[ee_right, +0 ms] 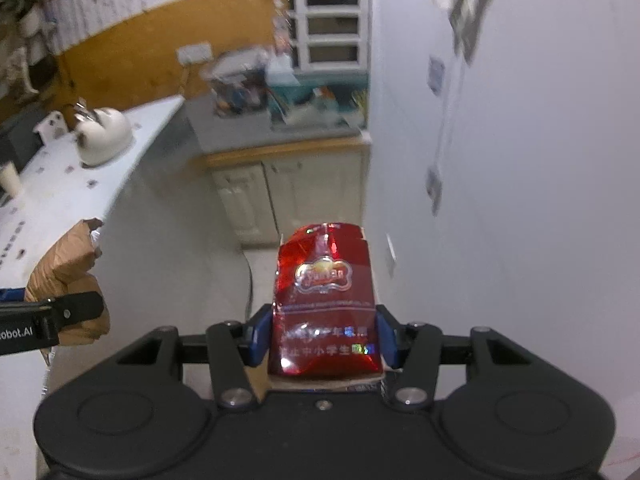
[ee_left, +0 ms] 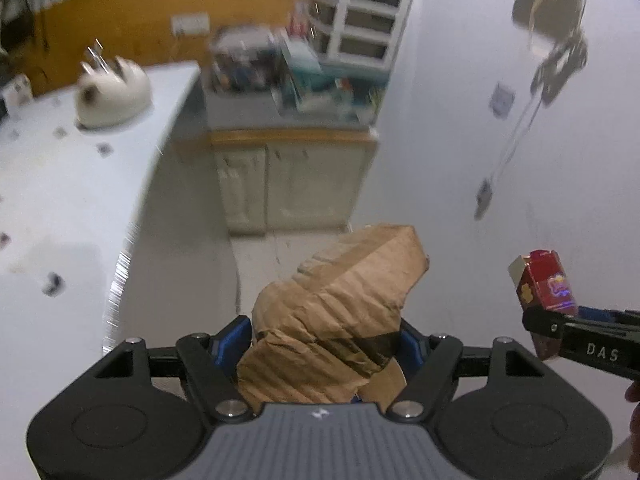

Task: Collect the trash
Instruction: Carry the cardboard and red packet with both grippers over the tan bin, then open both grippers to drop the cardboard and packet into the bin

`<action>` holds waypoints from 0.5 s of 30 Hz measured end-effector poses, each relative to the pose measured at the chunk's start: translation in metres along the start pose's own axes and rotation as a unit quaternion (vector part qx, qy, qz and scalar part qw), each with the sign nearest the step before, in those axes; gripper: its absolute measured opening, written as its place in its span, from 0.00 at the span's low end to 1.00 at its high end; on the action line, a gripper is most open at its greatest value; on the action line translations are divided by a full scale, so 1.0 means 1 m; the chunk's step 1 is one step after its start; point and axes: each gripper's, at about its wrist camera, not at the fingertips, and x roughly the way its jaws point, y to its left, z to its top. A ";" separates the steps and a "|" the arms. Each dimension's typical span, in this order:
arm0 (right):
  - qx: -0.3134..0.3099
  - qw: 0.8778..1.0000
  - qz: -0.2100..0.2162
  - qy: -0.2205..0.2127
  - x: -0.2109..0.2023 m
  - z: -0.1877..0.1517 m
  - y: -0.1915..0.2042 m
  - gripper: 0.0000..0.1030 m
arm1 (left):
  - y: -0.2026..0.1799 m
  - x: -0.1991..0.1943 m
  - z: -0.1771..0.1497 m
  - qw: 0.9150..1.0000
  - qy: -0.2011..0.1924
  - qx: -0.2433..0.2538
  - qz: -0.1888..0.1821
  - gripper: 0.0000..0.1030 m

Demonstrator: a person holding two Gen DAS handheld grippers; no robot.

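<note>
Crumpled paper bag (ee_left: 332, 320) clamped in left gripper (ee_left: 326, 344), red packet (ee_right: 326, 300) clamped in right gripper (ee_right: 320, 338), both in the air right of the white counter (ee_left: 60, 200). No bin in view. Risk: crushed bag slips loose.

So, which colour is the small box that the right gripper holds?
Shiny red box with a gold logo, clearest in the right wrist view.

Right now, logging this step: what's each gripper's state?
Left gripper: closed on the crumpled brown paper.
Right gripper: closed on the red packet.
</note>
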 end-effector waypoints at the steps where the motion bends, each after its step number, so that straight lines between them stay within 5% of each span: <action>1: 0.005 1.000 -0.003 0.010 0.009 -0.003 -0.002 0.52 | -0.001 0.014 -0.002 1.000 0.017 -0.001 -0.003 0.73; 7: 0.027 0.997 -0.025 0.067 0.060 -0.023 -0.012 0.52 | 0.002 0.107 -0.010 0.991 0.124 -0.033 -0.029 0.73; 15: 0.094 0.984 -0.005 0.150 0.137 -0.055 -0.022 0.52 | 0.023 0.211 -0.058 0.957 0.264 -0.115 -0.043 0.74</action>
